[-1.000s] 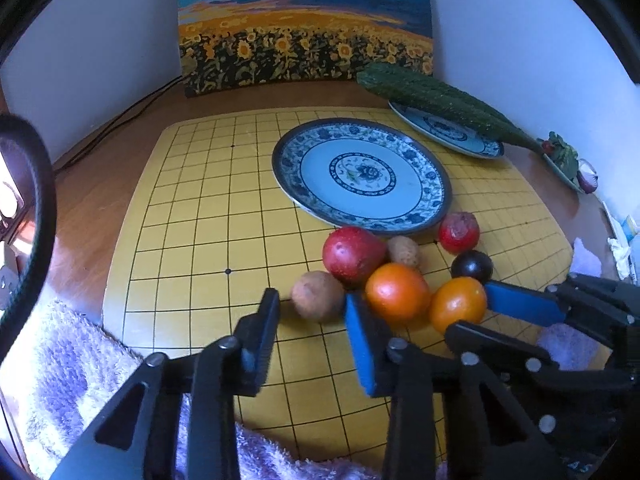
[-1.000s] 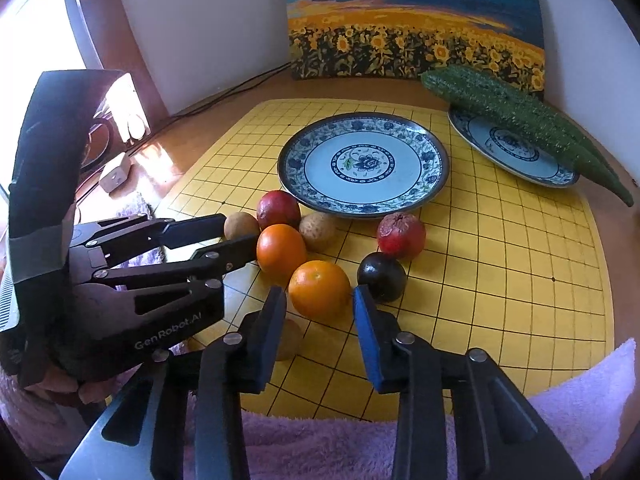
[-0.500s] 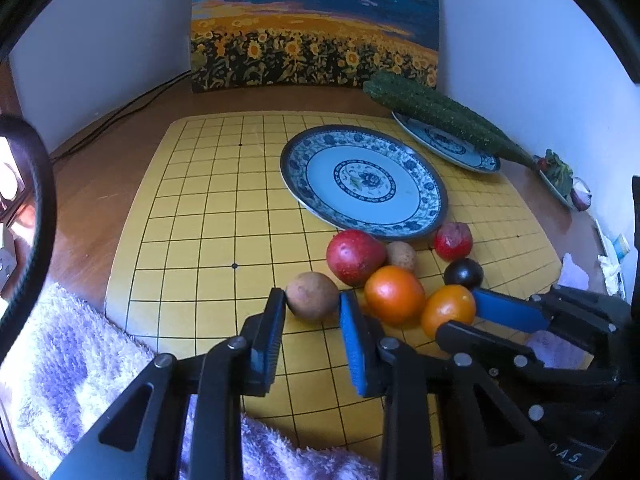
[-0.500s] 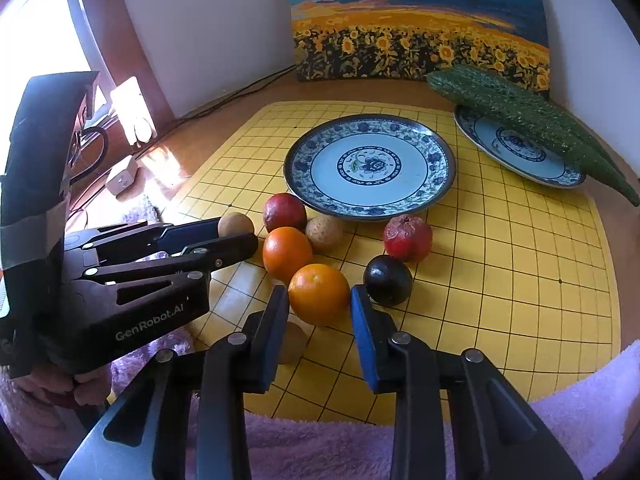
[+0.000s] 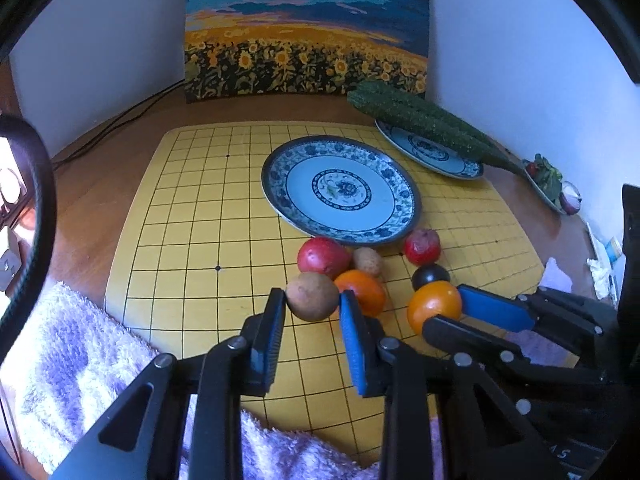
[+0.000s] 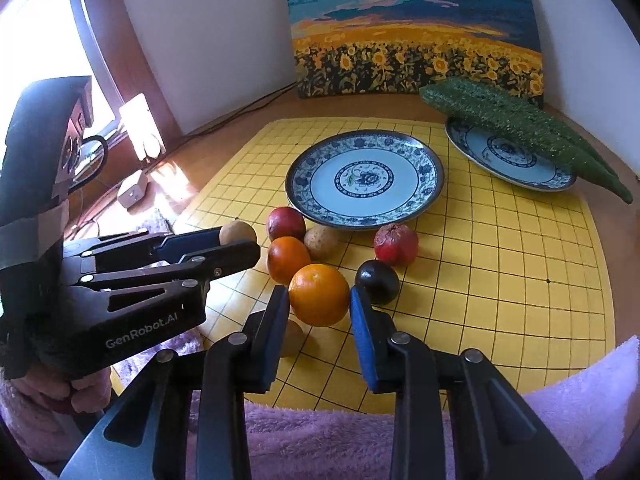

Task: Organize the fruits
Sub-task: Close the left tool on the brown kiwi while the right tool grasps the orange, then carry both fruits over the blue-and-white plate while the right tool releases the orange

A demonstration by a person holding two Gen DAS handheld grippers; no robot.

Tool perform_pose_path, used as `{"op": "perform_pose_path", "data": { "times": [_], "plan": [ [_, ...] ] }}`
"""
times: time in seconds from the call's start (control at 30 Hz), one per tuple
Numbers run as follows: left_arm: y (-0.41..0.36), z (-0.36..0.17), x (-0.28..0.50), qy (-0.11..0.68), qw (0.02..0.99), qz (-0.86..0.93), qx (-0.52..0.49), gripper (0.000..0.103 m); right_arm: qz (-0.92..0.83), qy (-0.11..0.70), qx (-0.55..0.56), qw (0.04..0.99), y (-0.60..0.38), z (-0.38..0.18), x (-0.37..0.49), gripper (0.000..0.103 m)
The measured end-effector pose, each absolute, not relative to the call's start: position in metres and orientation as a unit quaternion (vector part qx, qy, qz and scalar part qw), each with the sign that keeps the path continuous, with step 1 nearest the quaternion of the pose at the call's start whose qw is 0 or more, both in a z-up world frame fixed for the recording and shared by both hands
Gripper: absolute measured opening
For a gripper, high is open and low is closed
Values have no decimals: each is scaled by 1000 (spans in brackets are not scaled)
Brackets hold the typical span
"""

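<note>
Several fruits lie on a yellow grid mat [image 5: 180,240] in front of a blue-patterned plate [image 5: 340,190]. My left gripper [image 5: 312,304] is shut on a brown kiwi [image 5: 312,296], seen also in the right wrist view [image 6: 237,232]. My right gripper [image 6: 320,300] is shut on an orange [image 6: 319,294], seen also in the left wrist view [image 5: 434,306]. Beside them lie a second orange [image 6: 286,258], a red apple [image 6: 285,222], a small brown fruit [image 6: 321,242], a red pomegranate [image 6: 395,244] and a dark plum [image 6: 377,282]. The plate [image 6: 364,178] holds nothing.
A second plate [image 6: 508,160] at the back right carries long green gourds [image 6: 516,124]. A sunflower painting [image 6: 416,28] leans on the back wall. A purple towel [image 6: 320,440] lies along the mat's near edge. Another brown fruit [image 6: 292,338] sits under my right gripper's left finger.
Both grippers moved forward and closed: the left around the brown kiwi, the right around the orange.
</note>
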State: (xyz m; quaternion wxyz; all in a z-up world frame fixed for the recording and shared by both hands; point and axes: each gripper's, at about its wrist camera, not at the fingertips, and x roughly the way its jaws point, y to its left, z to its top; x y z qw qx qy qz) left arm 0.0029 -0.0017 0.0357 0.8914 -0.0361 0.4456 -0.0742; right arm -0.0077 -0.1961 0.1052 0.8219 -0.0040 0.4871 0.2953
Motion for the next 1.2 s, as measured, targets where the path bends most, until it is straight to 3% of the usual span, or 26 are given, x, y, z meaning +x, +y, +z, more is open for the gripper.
{"op": "perform_pose_path", "data": {
  "times": [1.2],
  "plan": [
    [-13,72,52,436,896,-75,-38,29,289,459,1,840,-217,136,46,32]
  ]
}}
